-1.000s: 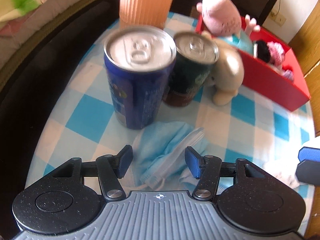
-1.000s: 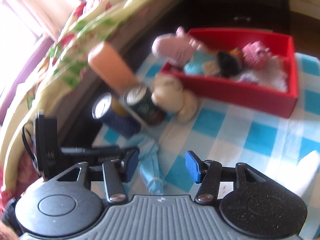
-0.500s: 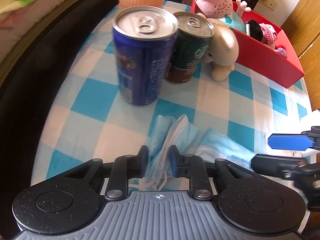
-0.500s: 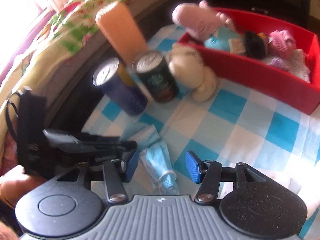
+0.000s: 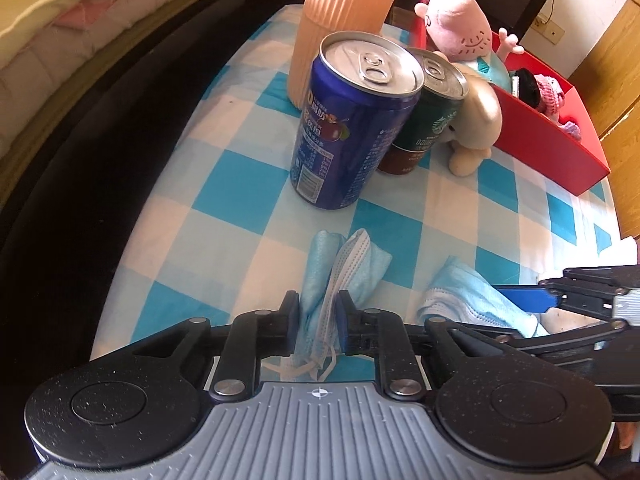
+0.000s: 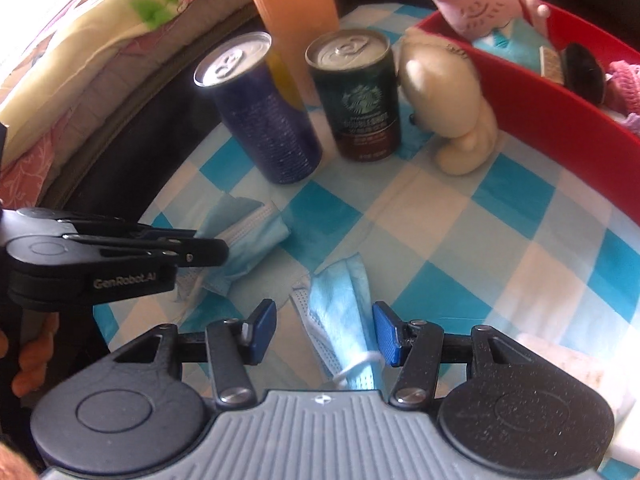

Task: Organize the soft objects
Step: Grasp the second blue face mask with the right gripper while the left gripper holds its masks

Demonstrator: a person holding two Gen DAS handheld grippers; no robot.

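Observation:
A crumpled blue face mask lies on the checked tablecloth, and my left gripper is shut on its near end. In the right wrist view the same left gripper pinches that mask from the left. A second blue mask lies between the fingers of my right gripper, which is open; its pads do not press the mask. That second mask and the right gripper also show at the right of the left wrist view.
A red box at the back right holds a pink plush and other soft toys. A cream plush leans beside a green can and a blue can. An orange ribbed cylinder stands behind. The table's edge drops off on the left.
My left gripper closed on the first mask and drew back from the cans. My right gripper came down and in over the second mask, staying open.

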